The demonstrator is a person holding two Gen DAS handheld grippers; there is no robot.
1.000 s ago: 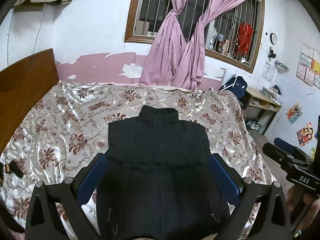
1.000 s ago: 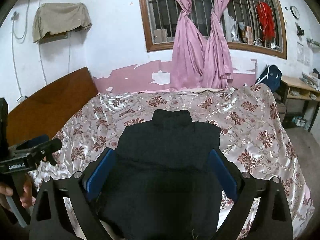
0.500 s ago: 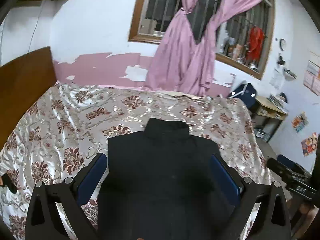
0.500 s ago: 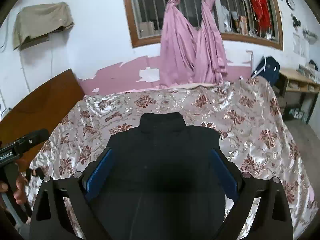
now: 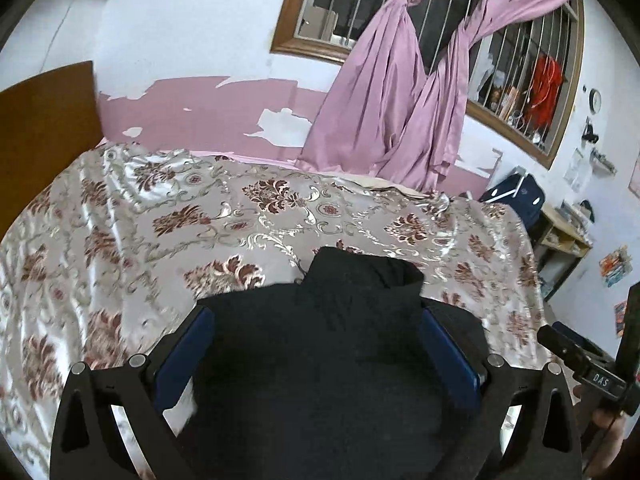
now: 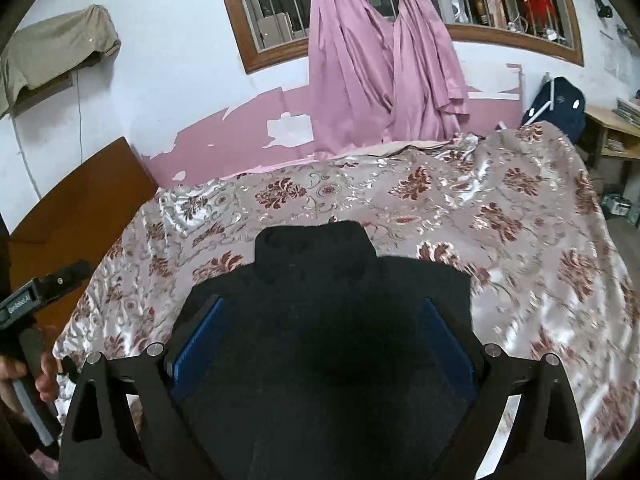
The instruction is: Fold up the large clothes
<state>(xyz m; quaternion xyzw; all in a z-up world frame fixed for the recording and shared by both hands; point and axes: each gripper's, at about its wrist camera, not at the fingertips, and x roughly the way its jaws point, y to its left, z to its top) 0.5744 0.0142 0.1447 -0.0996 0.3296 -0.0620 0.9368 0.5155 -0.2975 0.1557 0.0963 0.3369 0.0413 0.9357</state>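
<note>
A black padded vest (image 5: pixel 320 344) lies flat on the floral bedspread (image 5: pixel 160 220), collar pointing to the far wall. It also shows in the right wrist view (image 6: pixel 320 320). My left gripper (image 5: pixel 316 344) is open and empty, its blue pads spread wide just above the vest's chest. My right gripper (image 6: pixel 324 336) is open and empty too, hovering over the same part of the vest. The vest's lower half is hidden under the gripper bodies. The right gripper's body shows at the left wrist view's right edge (image 5: pixel 592 376).
A wooden headboard (image 6: pixel 72 208) stands at the left of the bed. Pink curtains (image 6: pixel 380 52) hang at the barred window behind. A dark backpack (image 6: pixel 556 100) and a wooden desk (image 6: pixel 616 124) stand at the right, past the bed's edge.
Both grippers have moved forward and lower over the vest, towards its collar. The vest now fills more of both views. Both stay open.
</note>
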